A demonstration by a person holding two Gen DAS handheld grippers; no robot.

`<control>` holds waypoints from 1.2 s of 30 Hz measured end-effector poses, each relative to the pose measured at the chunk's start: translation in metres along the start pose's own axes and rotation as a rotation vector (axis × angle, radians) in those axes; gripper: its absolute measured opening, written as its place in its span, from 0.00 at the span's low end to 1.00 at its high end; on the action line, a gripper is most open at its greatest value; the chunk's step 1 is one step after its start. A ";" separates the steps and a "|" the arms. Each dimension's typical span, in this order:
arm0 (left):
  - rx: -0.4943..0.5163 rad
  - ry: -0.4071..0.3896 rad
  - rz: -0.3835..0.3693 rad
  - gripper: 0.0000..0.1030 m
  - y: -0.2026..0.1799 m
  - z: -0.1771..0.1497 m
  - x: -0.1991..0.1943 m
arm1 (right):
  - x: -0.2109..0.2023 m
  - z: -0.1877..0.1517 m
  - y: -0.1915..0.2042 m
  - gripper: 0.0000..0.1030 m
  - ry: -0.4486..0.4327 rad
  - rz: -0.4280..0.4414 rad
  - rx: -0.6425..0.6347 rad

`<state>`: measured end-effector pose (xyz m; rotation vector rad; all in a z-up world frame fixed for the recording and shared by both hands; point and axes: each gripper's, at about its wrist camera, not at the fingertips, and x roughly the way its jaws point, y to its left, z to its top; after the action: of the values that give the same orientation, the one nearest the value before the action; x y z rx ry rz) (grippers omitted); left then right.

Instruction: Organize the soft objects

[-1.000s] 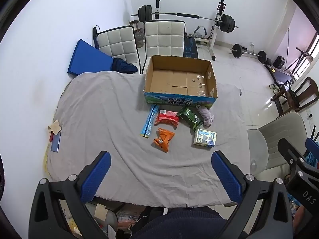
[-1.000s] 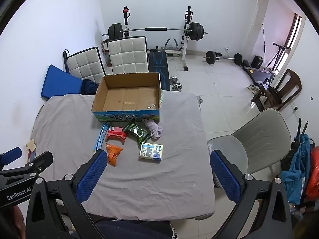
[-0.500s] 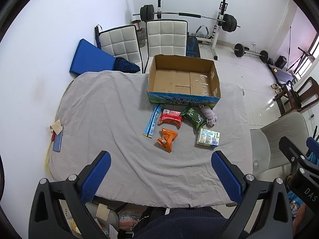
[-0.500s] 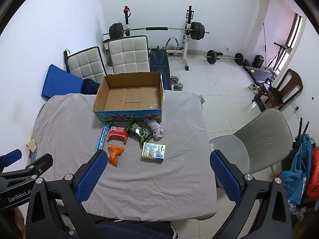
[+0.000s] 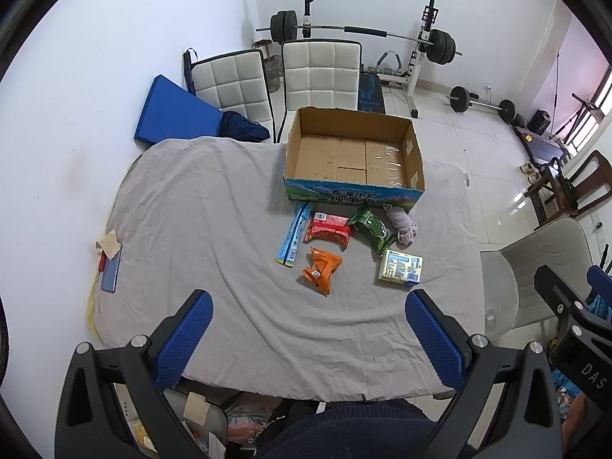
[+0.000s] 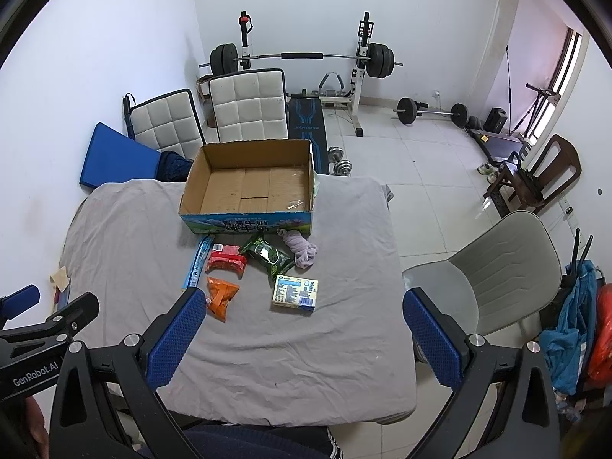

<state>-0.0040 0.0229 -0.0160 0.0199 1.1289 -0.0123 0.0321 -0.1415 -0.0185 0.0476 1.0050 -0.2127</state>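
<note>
An open, empty cardboard box [image 5: 354, 157] [image 6: 248, 187] stands at the far side of a grey-covered table [image 5: 199, 210] [image 6: 126, 237]. In front of it lie a blue stick pack [image 5: 293, 238] [image 6: 197, 262], a red packet [image 5: 328, 226] [image 6: 225, 260], a green packet [image 5: 373, 226] [image 6: 267, 255], a lilac cloth [image 5: 403, 223] [image 6: 302, 248], an orange packet [image 5: 320, 269] [image 6: 221, 293] and a pale yellow pack [image 5: 401, 267] [image 6: 295, 291]. My left gripper [image 5: 310, 338] and right gripper [image 6: 302, 338] are open and empty, held high above the table's near edge.
A phone and a tan pad [image 5: 109, 256] lie at the table's left edge. Two white chairs [image 5: 321, 70] stand behind the table, a grey chair [image 6: 493, 264] to its right. A barbell rack [image 6: 302, 57] stands at the back wall.
Both grippers have drifted slightly, so the table and its objects sit a little lower and to the right in each view. Nothing on the table has moved.
</note>
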 end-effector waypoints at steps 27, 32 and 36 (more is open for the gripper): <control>0.002 -0.016 -0.005 1.00 -0.001 0.006 -0.004 | -0.007 -0.003 -0.005 1.00 -0.013 -0.004 0.024; 0.003 -0.016 -0.007 1.00 -0.002 0.004 -0.006 | -0.010 0.001 -0.006 1.00 -0.019 -0.005 0.027; 0.001 -0.022 -0.004 1.00 -0.002 0.003 -0.006 | -0.010 0.000 -0.006 1.00 -0.019 -0.006 0.027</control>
<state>-0.0039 0.0205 -0.0093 0.0186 1.1074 -0.0165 0.0259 -0.1454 -0.0096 0.0672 0.9830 -0.2315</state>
